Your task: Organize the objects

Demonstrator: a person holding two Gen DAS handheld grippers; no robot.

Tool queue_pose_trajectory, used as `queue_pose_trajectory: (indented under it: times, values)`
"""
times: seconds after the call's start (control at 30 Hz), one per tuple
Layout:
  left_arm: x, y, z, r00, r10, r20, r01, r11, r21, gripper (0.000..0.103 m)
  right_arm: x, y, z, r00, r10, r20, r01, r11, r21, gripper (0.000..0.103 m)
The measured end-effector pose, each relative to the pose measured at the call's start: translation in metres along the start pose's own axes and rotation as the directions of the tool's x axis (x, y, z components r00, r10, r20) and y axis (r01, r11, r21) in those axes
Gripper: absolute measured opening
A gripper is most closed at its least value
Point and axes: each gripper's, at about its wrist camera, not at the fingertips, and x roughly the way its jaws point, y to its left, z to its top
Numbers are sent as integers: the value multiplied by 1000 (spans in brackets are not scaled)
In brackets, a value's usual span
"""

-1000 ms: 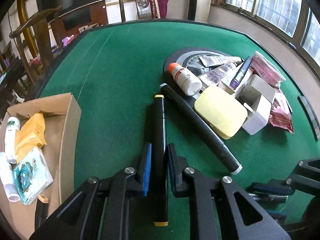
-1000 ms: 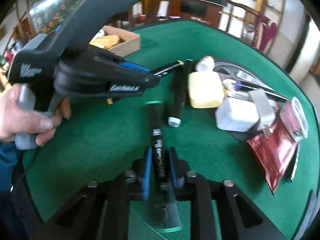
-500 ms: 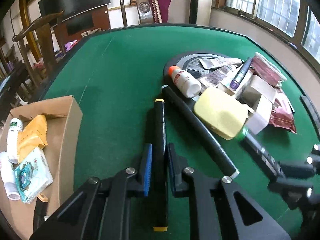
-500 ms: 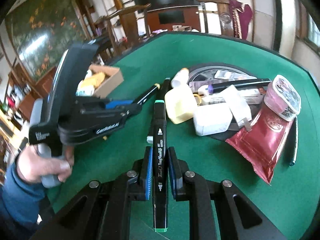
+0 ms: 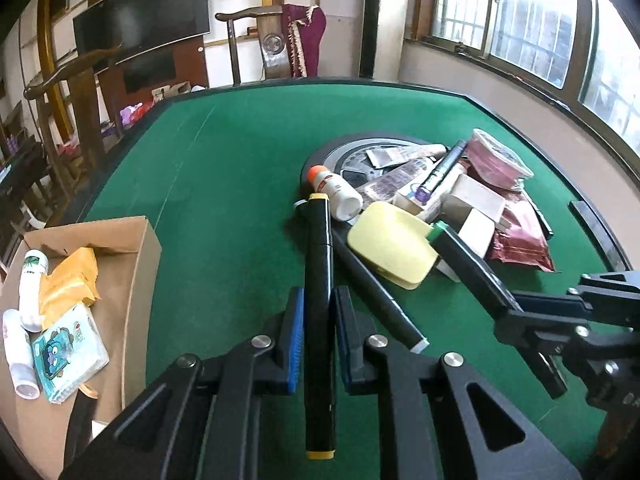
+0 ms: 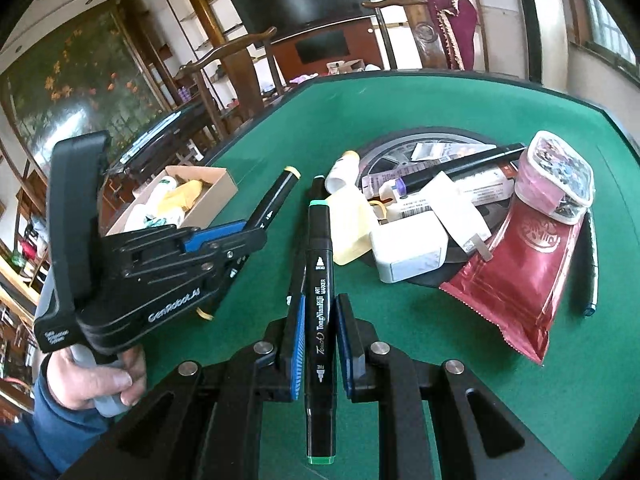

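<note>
Markers first: the left gripper (image 5: 317,332) is clamped on a yellow-capped marker (image 5: 318,280), the right gripper (image 6: 319,336) on a green-capped marker (image 6: 319,272), both held above the green surface (image 5: 224,208). Near left, a cardboard box (image 5: 136,264) holds bottles and packets. Further right, a third black marker (image 5: 376,300) lies flat beside a yellow case (image 5: 394,246), and behind that a pile: white bottle (image 5: 336,190), red pouch (image 6: 516,276), round black tray (image 5: 320,160).

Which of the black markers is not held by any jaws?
The white-tipped marker lying on the green table. The yellow-capped marker and the green-capped marker are each clamped in jaws.
</note>
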Motion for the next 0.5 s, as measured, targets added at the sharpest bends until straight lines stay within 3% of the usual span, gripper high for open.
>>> queue_pose_trajectory:
  times: [0.5]
  values:
    - [-19,5,-1,997,-72,43,73,997,-37,14,-8,2,4,997,-7,72,1,997,75,17]
